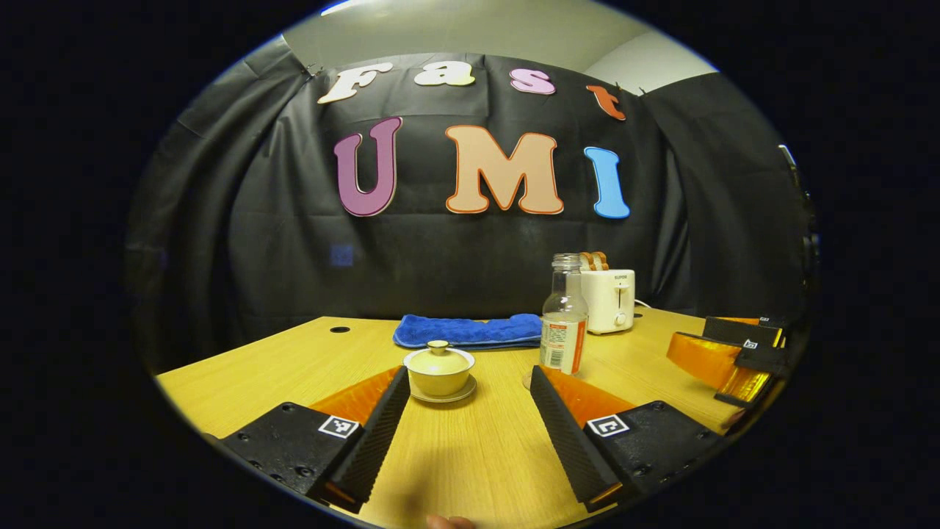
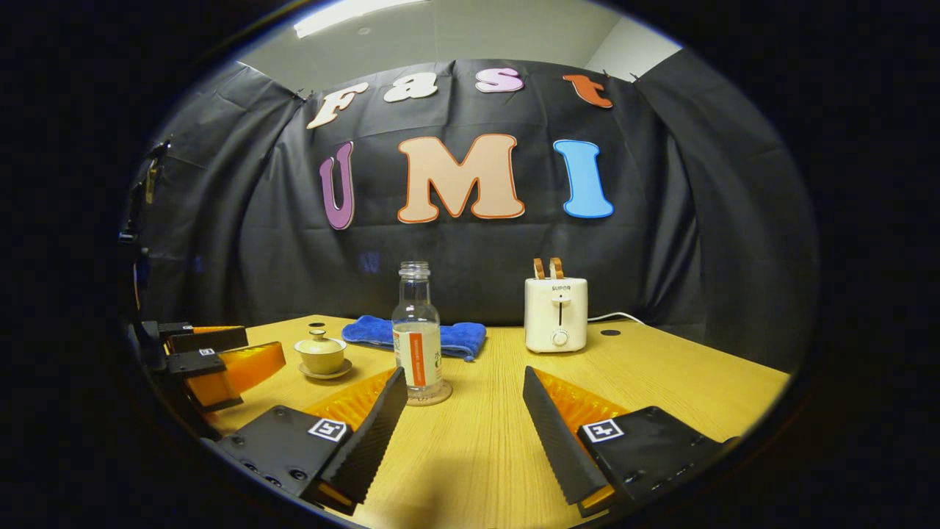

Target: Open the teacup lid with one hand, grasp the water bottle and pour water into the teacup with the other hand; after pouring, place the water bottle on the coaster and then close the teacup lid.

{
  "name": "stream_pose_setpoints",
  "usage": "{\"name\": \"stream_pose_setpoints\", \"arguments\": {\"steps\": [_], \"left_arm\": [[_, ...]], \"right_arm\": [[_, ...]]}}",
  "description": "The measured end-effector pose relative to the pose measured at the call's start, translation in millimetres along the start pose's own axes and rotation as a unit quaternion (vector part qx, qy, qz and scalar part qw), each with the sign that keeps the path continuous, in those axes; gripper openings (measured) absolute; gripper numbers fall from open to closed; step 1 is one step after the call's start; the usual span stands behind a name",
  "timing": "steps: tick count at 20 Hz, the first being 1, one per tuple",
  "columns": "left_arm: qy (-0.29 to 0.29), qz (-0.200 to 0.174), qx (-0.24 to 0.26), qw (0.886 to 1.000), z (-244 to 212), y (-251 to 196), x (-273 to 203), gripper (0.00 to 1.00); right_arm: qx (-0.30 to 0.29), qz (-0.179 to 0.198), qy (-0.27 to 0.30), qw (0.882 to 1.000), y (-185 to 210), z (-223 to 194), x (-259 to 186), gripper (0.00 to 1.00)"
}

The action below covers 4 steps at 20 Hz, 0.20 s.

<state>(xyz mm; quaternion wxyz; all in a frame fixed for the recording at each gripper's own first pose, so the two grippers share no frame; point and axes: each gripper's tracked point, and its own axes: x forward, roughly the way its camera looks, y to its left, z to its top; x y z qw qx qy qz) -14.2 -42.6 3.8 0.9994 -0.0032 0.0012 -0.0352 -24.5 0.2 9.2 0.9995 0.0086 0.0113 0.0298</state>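
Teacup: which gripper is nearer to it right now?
Left. The left gripper sits open just short of the teacup; the right gripper faces the water bottle, farther off.

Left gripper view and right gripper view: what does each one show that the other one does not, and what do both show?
Left gripper view: the right tongs at its right edge, and a fingertip at the bottom. Right gripper view: the left tongs at its left edge. Both: the teacup with its lid on, the water bottle, the blue towel, the toaster and the table.
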Motion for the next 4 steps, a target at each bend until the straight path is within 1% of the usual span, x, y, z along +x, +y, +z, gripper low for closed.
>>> {"name": "stream_pose_setpoints", "arguments": {"steps": [1, 2, 4], "left_arm": [[-0.002, 0.003, 0.001, 1.0, 1.4, -2.6, -5.9, 0.96], [0.0, 0.01, 0.001, 1.0, 0.6, -3.4, -11.3, 0.96], [-0.001, 0.021, 0.001, 1.0, 0.9, -5.9, -19.1, 0.96]], "right_arm": [[0.0, -0.006, 0.0, 1.0, 3.3, -0.8, -3.9, 0.99], [-0.001, -0.012, 0.0, 1.0, 5.8, -1.2, -9.1, 0.95], [0.0, -0.015, -0.001, 1.0, 14.2, -0.8, -17.2, 0.95]]}}
